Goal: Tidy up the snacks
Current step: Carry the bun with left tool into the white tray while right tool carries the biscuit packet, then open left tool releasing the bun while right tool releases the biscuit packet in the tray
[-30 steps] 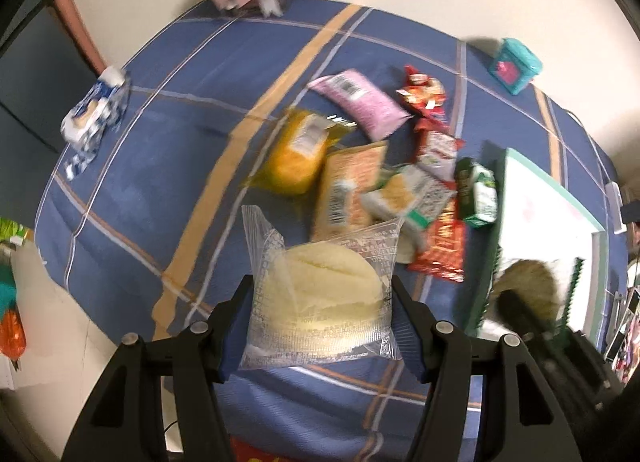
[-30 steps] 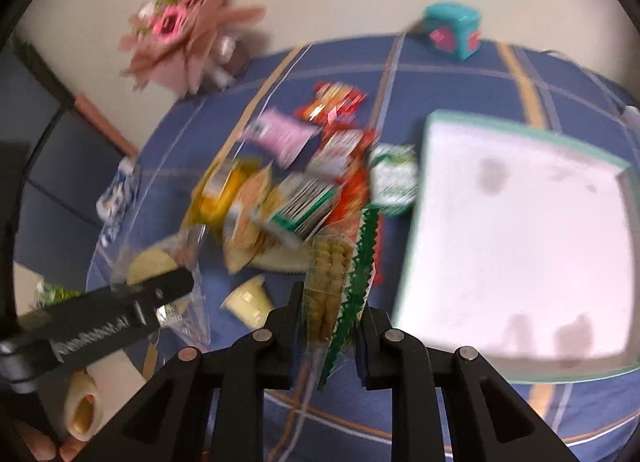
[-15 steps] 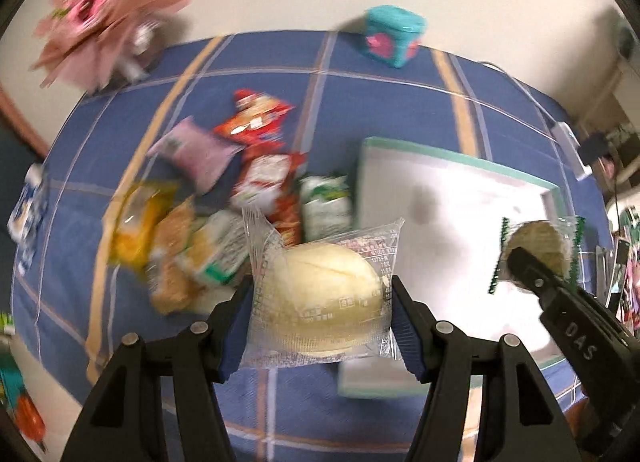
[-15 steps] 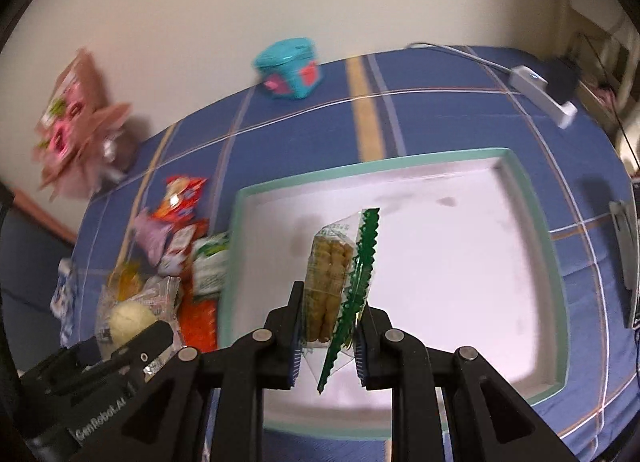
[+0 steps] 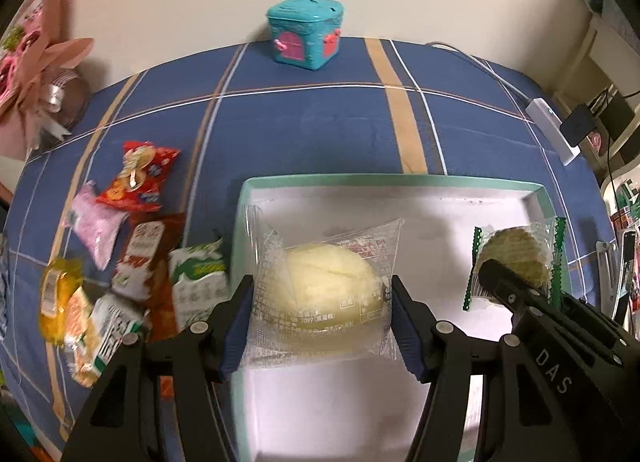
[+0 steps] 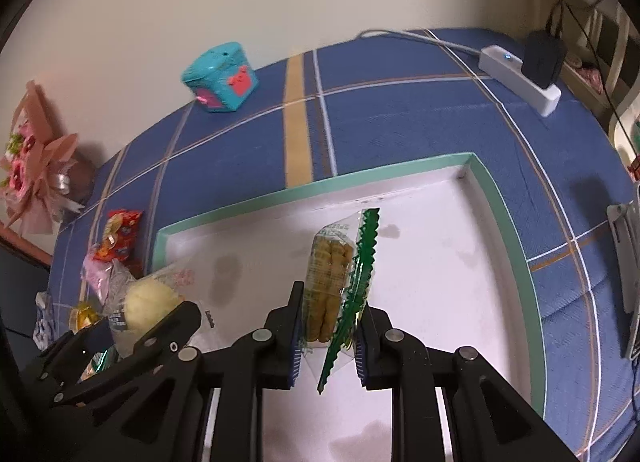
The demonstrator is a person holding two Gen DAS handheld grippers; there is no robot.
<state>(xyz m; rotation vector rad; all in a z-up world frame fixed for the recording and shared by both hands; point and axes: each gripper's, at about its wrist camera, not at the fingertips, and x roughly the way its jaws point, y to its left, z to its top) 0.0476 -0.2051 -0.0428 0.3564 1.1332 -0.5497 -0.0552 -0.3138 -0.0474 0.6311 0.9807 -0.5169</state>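
Snack pile (image 5: pixel 120 262): loose packets left of the tray, on the blue checked tabletop (image 5: pixel 320 118); print blurred.
Left claw (image 5: pixel 322 326): clamped on the bun packet (image 5: pixel 324 290), which lies crosswise between its pads, above the tray's left part.
Tray (image 6: pixel 508 230): white inside, green rim; near edge cut off.
Right claw (image 6: pixel 328 336): closed on the biscuit packet (image 6: pixel 340 278), long axis pointing away along the fingers, edge-on, above the tray's middle.
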